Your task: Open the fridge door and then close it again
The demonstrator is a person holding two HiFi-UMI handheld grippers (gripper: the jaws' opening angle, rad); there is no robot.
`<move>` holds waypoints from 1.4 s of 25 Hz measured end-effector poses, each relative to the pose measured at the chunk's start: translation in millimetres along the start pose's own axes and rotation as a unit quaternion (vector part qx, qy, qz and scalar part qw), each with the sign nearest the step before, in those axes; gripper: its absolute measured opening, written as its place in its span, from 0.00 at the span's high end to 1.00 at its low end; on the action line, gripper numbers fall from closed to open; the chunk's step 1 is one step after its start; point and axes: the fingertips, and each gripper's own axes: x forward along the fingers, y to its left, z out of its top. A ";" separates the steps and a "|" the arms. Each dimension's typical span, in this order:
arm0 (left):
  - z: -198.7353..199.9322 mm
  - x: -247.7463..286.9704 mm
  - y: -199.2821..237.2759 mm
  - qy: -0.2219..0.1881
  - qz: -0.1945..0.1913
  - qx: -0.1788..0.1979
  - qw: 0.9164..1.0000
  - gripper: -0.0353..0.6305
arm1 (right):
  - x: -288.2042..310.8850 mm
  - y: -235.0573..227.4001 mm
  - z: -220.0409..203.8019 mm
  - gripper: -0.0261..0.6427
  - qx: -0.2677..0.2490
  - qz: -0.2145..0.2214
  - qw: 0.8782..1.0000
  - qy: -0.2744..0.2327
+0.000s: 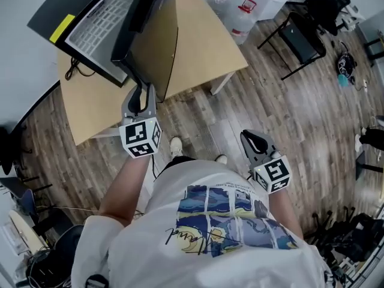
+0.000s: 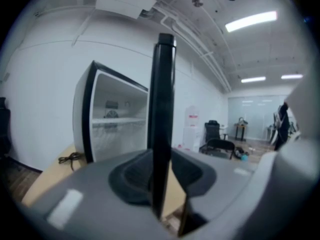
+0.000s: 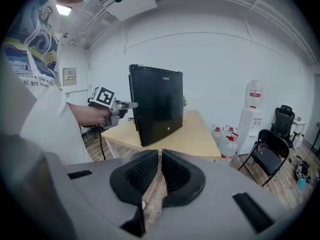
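The fridge [image 1: 102,23] sits at the counter's [image 1: 204,47] left end, its door [image 1: 157,41] open. Water bottles [image 1: 237,5] stand on the floor [image 1: 270,113] beyond, with a chair [image 1: 300,38] to their right.

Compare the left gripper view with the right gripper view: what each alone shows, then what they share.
Left gripper view only: the fridge interior with its white shelves, a cord, and the fridge door edge-on, gripped in the left tongs. Right gripper view only: that door's black outer face, water bottles, and the right tongs, shut and empty. Both: the door, the table, a water dispenser and a black chair.
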 end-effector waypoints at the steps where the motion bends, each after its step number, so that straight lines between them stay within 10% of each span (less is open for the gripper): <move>1: -0.1 1.3 -5.9 -0.001 0.005 -0.002 1.000 0.76 | -6.3 -4.8 -5.8 0.92 0.002 0.001 1.000 0.001; 35: 9.1 73.4 -205.0 0.022 0.080 -0.020 0.996 0.78 | -169.6 -113.5 -124.3 0.92 0.055 -0.061 0.997 -0.001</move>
